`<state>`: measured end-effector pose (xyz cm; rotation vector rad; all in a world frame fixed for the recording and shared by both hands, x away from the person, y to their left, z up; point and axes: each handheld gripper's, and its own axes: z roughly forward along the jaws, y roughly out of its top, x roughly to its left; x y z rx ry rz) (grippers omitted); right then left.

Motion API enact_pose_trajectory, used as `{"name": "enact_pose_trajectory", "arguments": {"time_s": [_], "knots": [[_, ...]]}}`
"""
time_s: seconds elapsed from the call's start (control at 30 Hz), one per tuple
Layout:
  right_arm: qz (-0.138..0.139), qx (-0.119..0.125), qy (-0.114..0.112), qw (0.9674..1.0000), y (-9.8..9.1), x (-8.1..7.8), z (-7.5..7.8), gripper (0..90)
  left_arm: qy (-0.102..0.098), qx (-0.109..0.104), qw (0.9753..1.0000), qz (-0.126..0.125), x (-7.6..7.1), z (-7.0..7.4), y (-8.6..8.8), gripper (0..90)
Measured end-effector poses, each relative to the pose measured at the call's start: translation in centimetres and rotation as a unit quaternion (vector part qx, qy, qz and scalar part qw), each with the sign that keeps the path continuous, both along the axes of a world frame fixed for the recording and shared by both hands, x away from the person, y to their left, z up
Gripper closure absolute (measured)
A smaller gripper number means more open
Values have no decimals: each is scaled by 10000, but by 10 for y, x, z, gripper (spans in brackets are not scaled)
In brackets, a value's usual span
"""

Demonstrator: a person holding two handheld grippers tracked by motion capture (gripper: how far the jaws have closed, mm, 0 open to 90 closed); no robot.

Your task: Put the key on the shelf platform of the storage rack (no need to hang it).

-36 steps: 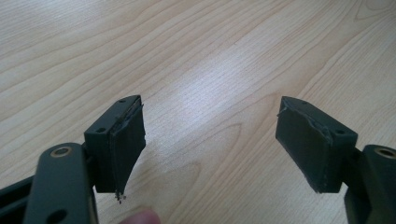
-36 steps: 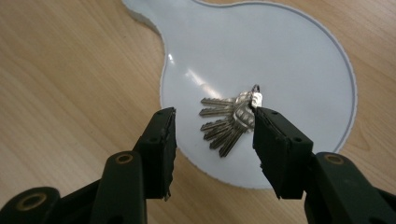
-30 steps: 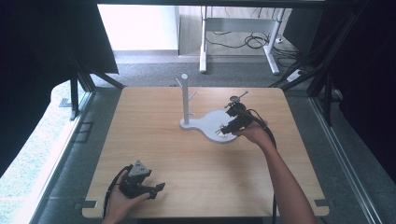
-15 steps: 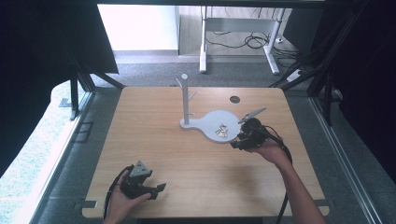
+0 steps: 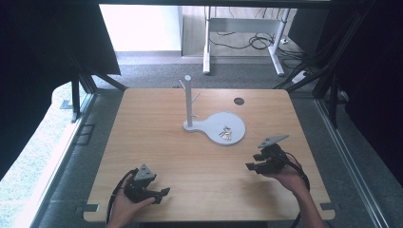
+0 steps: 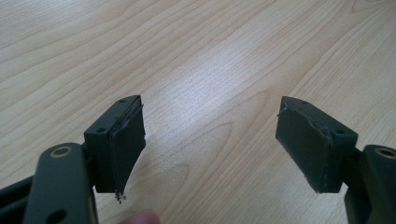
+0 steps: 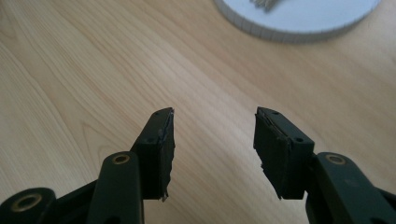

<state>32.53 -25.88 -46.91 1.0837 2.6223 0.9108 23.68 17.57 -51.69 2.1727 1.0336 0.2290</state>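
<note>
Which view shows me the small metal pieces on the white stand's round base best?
The high view: the metal pieces lie in full sight on the round base. The right gripper view catches just their edge at the top. The left gripper view shows bare table.

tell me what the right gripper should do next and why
Probably rest on the table near the person. The right gripper is open with nothing between its jaws, well clear of the white stand. The small metal pieces lie on the stand's round base, and the left gripper is open and empty at the near edge. Nothing looks left to pick up.
</note>
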Motion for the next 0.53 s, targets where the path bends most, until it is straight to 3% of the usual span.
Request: {"name": "enact_pose_trajectory", "arguments": {"time_s": [0.03, 0.17, 0.33, 0.47, 0.53], "knots": [[-97, -18, 36, 9999, -5, -5, -10, 487, 3, 4, 10000, -6, 0, 0, 0, 242], [-169, 50, 118, 9998, -11, -9, -25, 487, -2, 24, 10000, -21, 1, -1, 0, 242], [-237, 63, 127, 9996, -12, -9, -31, 483, -4, 35, 10000, -23, 0, -1, -1, 241], [-314, 35, -41, 9995, -10, -9, -32, 467, 9, 43, 10000, 1, 0, -1, -1, 241], [-485, -6, -162, 9987, -10, -10, -36, 457, -6, 42, 10000, -12, 1, -1, 0, 241]]}}
